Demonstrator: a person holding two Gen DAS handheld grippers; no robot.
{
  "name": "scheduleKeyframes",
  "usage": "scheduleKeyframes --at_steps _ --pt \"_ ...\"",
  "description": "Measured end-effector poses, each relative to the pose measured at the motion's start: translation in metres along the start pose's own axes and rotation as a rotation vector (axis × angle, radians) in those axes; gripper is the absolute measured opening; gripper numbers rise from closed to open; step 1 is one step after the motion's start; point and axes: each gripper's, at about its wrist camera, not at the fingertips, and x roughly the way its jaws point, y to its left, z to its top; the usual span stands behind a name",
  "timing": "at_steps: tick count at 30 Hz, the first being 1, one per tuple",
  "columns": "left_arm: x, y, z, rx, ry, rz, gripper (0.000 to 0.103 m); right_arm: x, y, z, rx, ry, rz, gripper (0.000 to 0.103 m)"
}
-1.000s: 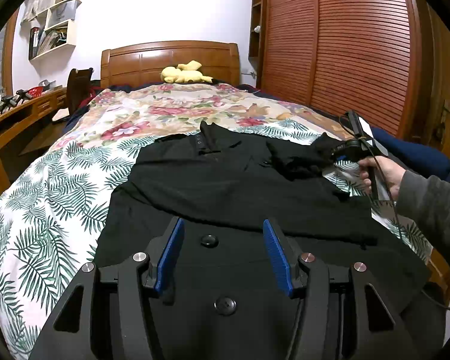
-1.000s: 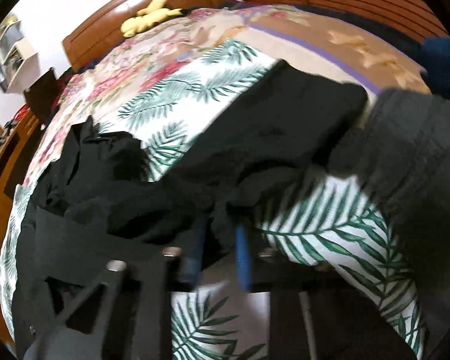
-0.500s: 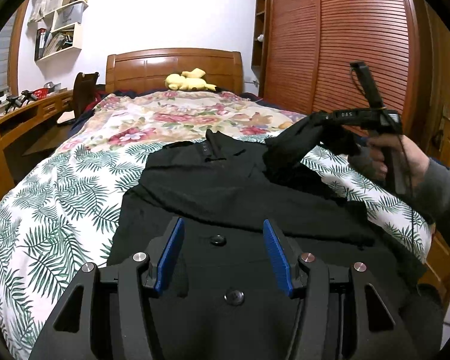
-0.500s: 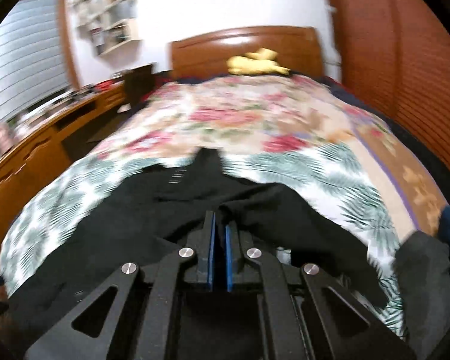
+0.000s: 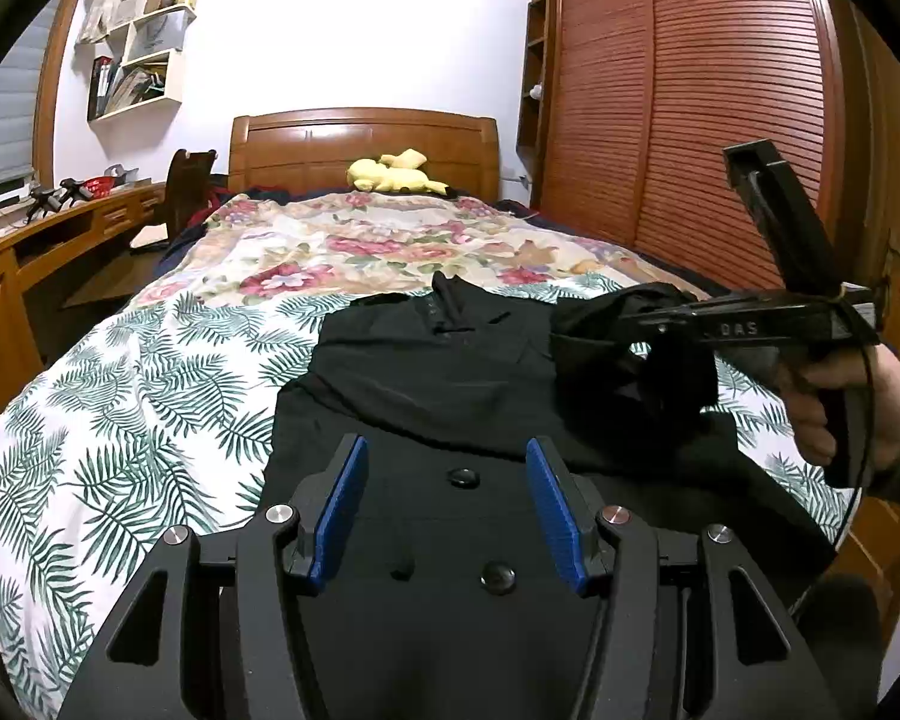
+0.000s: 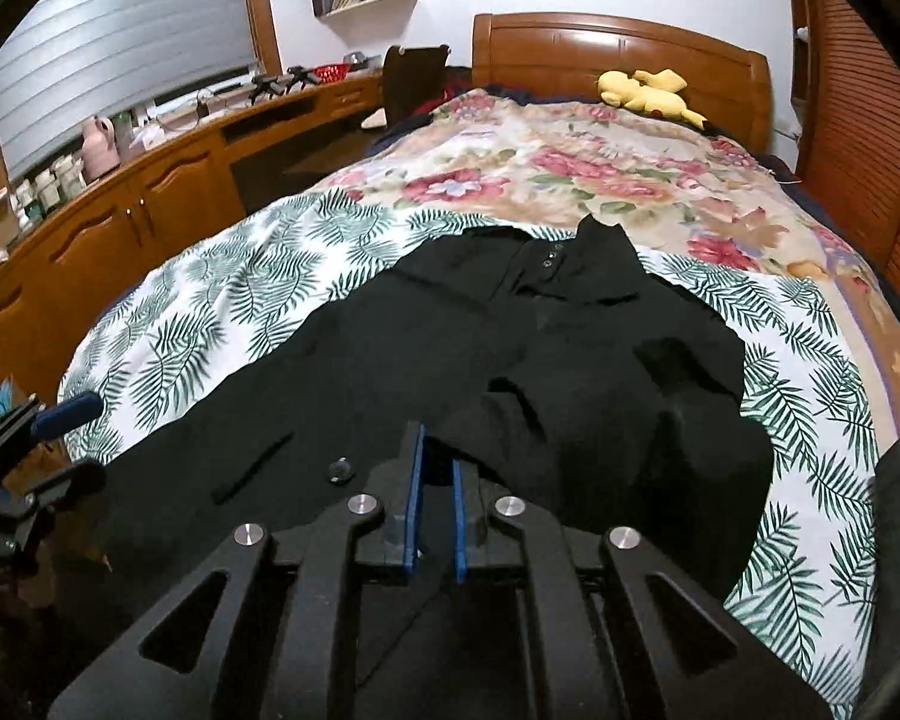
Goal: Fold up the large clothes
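Black coat [image 5: 450, 372] spread flat near the foot edge of the bed [image 5: 150, 372], collar toward the headboard, hem reaching the foot edge, lying on the palm-leaf bedspread. Right gripper [image 6: 435, 510] clamped on a bunch of the coat's right sleeve [image 5: 630, 354], blue pads nearly together with dark cloth pinched between; seen from the left wrist view held raised above the coat body near the right edge of the bed, sleeve cloth hanging from it. Left gripper [image 5: 447, 510] spread wide apart and empty, poised over the hem area with two buttons visible between its fingers. Step in hand, by judgement: folding the right sleeve inward across the chest. Next move likely calls for carrying the sleeve toward the centre line, laying it flat without bunching, then letting go; possibly the left gripper pinning the body against dragging. Risk of soft cloth slumping into a heap instead of a clean fold. Readable writing: "DAS" in pale letters on the side of the right gripper's body; small markings near the collar too small to read. Yellow plush toy [image 5: 393, 174] resting by the headboard, well apart from the work.
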Motion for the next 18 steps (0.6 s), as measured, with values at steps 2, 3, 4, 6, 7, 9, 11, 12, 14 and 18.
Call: scheduleKeyframes --at_steps 2,3,4,6,7,9,11,12,14,18 --pt "0.000 0.001 0.000 -0.001 -0.001 0.000 0.057 -0.006 0.004 0.001 0.008 0.007 0.015 0.038" --pt "0.001 0.002 0.000 -0.002 -0.001 -0.001 0.057 -0.009 0.006 0.001 0.010 0.007 0.015 0.044" --pt "0.001 0.003 0.000 -0.002 0.000 -0.002 0.057 -0.010 0.007 0.003 0.010 0.008 0.011 0.044" --pt "0.002 0.004 -0.001 -0.003 0.000 -0.005 0.057 -0.014 0.009 0.002 0.006 0.011 0.009 0.044" --pt "0.002 0.003 -0.001 -0.002 0.001 -0.007 0.057 -0.016 0.009 0.001 0.004 0.015 0.009 0.044" --pt "0.003 0.003 -0.001 0.003 0.003 -0.009 0.057 -0.020 0.009 -0.004 0.002 0.033 0.018 0.044" --pt "0.004 0.002 -0.001 0.007 0.007 -0.012 0.057 -0.023 0.011 -0.009 -0.001 0.034 0.011 0.044" --pt "0.004 0.002 -0.001 0.008 0.008 -0.017 0.057 -0.025 0.010 -0.013 -0.003 0.034 0.005 0.044" --pt "0.005 0.001 -0.002 0.011 0.013 -0.026 0.057 -0.030 0.009 -0.021 0.002 0.037 0.013 0.044" --pt "0.008 -0.005 -0.003 0.026 0.028 -0.039 0.057 -0.039 -0.001 -0.037 0.006 0.009 -0.035 0.044"
